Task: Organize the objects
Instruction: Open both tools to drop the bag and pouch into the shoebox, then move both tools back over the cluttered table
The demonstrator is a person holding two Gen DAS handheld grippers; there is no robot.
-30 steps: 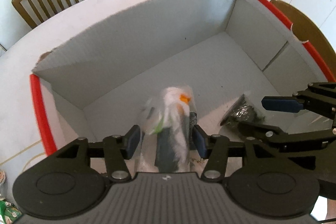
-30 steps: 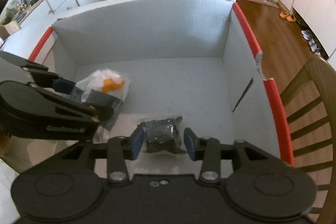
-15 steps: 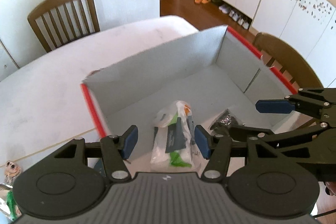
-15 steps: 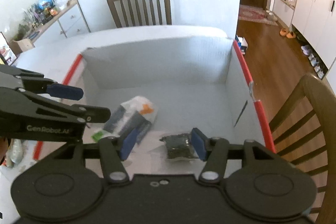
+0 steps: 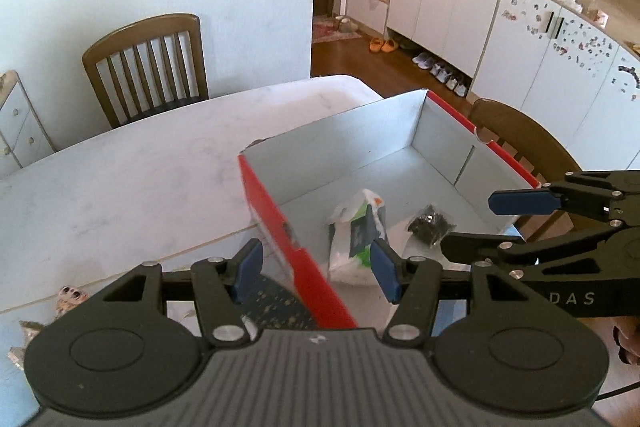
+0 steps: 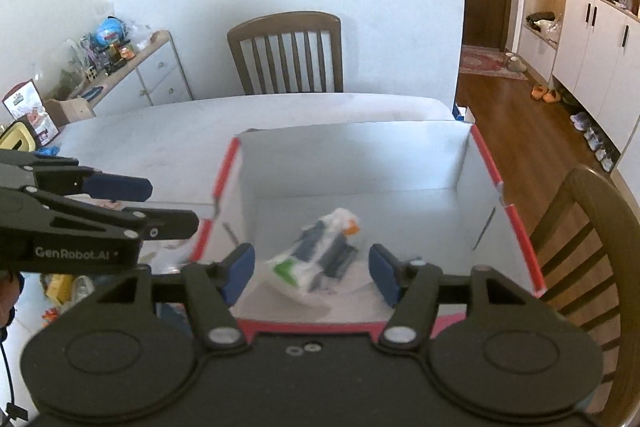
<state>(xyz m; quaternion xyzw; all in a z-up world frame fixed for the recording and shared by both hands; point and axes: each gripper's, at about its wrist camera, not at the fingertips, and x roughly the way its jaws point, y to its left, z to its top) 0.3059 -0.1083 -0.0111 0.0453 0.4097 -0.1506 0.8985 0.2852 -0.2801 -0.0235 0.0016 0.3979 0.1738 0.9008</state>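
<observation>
Both hand-held grippers are wide open and hold nothing. The left hand-held gripper [image 5: 316, 269] sits lower centre of the left wrist view, its jaws straddling the box's red-edged near wall; the right hand-held gripper [image 6: 311, 273] sits lower centre of the right wrist view, above the box's near rim.

The cardboard box [image 5: 448, 131], grey inside with red rims, stands on the white tabletop [image 5: 132, 183]. Two things lie on its floor: a clear plastic bag of small packets [image 5: 356, 231], centre of frame, and a small dark crinkly pouch [image 5: 430, 227] just to its right, apart from it.

Handling, as a guess: the bag looks light, soft and slippery, and the film will bunch and slide. Pinch across the packed middle, not the loose top. The dark pouch looks light and crushable; take it across the body.

Loose items lie outside the box at lower left [image 5: 68, 297], too blurred to name. Probably more sorting remains.
</observation>
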